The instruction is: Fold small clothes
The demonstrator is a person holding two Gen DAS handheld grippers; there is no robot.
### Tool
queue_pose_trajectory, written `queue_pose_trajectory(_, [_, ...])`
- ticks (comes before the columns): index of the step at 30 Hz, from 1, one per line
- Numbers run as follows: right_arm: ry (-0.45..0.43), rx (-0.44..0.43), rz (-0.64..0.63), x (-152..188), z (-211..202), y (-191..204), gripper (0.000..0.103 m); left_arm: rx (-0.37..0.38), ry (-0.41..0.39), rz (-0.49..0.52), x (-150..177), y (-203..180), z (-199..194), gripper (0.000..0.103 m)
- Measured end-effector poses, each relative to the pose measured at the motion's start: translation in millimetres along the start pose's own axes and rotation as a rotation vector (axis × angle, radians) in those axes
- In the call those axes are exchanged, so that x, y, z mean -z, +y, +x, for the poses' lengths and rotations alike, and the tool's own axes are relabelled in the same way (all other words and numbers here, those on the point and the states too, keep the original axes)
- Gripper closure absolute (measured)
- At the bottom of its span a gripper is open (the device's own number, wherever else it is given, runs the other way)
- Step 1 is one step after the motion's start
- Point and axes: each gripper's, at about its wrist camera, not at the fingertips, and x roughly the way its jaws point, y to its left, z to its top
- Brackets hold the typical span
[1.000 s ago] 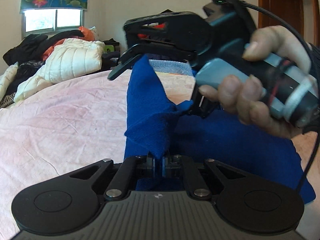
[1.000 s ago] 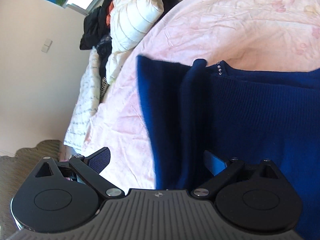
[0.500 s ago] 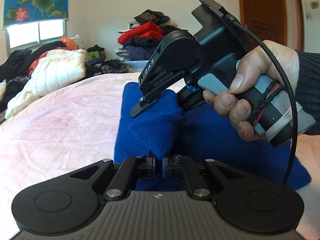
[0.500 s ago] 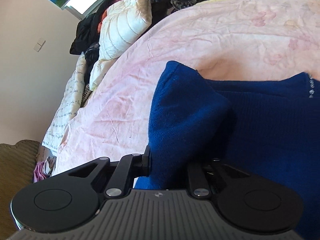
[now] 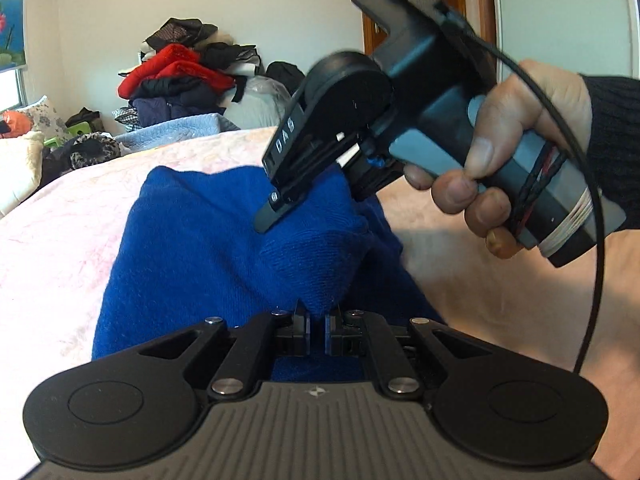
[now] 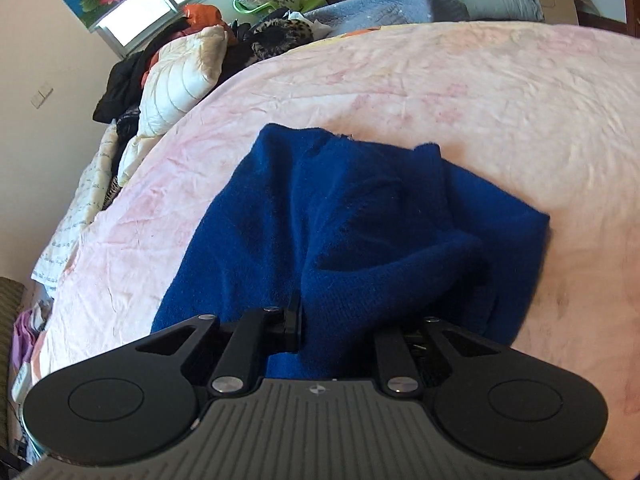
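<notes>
Sweater [image 5: 192,240] mid-fold on the bed [image 6: 500,92]: left claw [image 5: 317,326] and right claw [image 6: 336,332] each pinch blue knit, one side doubled over; flattening and further folds remain.

Black right gripper [image 5: 280,208] marked "DAS", grey handle, trailing cable [image 5: 592,240], dark ribbed sleeve [image 5: 612,136].
</notes>
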Motion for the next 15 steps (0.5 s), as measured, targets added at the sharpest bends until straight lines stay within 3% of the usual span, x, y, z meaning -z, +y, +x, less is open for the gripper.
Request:
queue_pose_trajectory(3, [-0.024,-0.059,0.086,0,3,-11,0.070,-0.009,0.012,0.000,0,-5,4,0.097])
queue_pose_trajectory(5, [-0.045,-0.115,0.160,-4,3,-22,0.054,-0.016,0.013,0.003,-2,-5,3,0.097])
queue_pose_trajectory(10, [-0.115,-0.231,0.376,-17,4,-58,0.050,-0.037,0.013,0.025,-7,-2,2,0.097])
queue_pose_trajectory(13, [-0.147,-0.253,0.470,-17,9,-75,0.050,-0.042,0.006,0.048,-4,-11,-2,0.096])
queue_pose_trajectory(15, [-0.160,-0.231,0.437,-17,11,-74,0.067,-0.035,0.010,0.059,-4,-15,-3,0.096])
